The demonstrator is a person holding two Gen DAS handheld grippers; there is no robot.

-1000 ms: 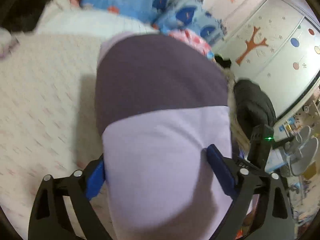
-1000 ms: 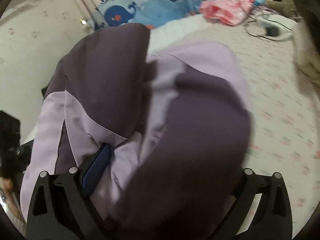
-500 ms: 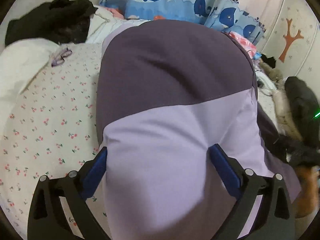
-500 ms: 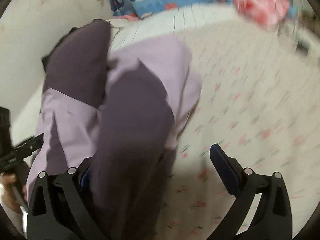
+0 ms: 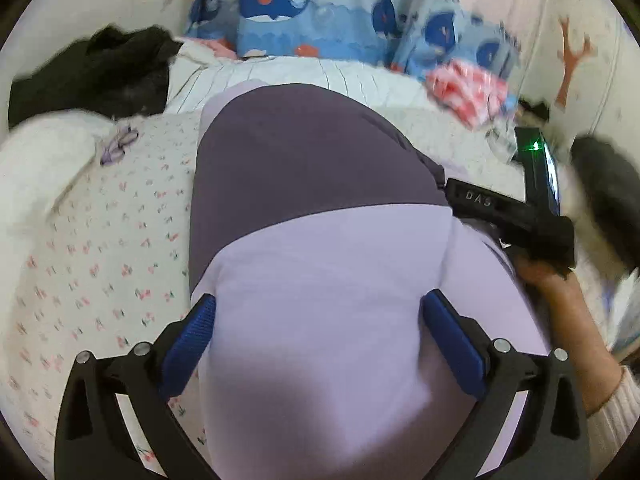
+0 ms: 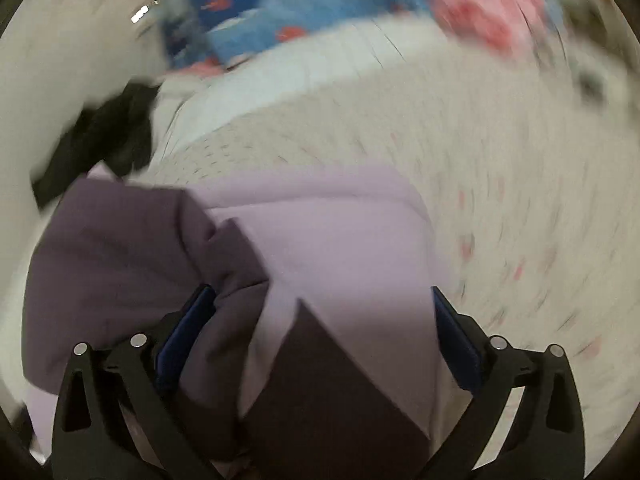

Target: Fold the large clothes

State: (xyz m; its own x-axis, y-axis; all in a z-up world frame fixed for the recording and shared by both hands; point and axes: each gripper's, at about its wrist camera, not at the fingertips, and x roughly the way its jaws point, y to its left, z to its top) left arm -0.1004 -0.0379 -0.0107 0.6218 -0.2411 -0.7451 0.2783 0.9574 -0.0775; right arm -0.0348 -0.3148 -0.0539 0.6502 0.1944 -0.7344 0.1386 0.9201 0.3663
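The big purple and lilac coat [image 5: 320,240] lay bunched on the flowery bed sheet [image 5: 100,240] – it looked soft, puffy and floppy, so I think a thick folded edge was the best place to grab it. The left gripper [image 5: 320,344] pointed down at the bed, and its jaws had just been opening around the lilac part, with both pads off the cloth. The right gripper [image 6: 320,344] tilted down too – jaws wide, coat between them, not squeezed.

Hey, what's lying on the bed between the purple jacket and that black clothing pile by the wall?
A pair of glasses on the floral sheet, left of the purple jacket and below the black clothing; the left wrist view shows it.
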